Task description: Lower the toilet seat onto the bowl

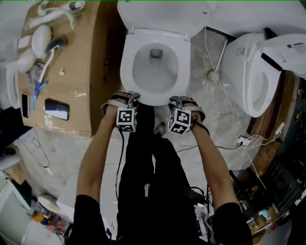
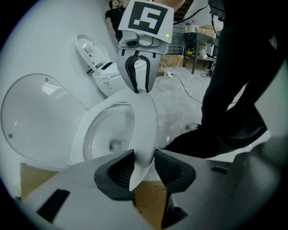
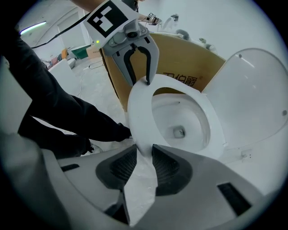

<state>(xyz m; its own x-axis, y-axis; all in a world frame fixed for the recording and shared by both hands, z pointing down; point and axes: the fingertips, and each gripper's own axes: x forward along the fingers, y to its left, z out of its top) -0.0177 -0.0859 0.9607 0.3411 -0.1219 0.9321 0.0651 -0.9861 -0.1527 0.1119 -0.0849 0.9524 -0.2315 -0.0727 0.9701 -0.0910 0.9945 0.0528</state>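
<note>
Toilet seat (image 1: 126,67): smooth, glossy white plastic. Left of it, cardboard box (image 1: 81,72), matt brown. Floor (image 1: 196,95) around it, polished mottled stone.

I see the toilet seat (image 1: 126,72) lying on the bowl (image 1: 155,72), its lid (image 1: 162,14) upright behind, a cardboard box (image 1: 81,57) left of it, a second toilet (image 1: 241,72) right.

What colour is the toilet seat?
White; the toilet seat shows best in the head view.

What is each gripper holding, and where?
The left gripper and right gripper both straddle the front rim of the seat. Whether their pads press it cannot be told.
</note>
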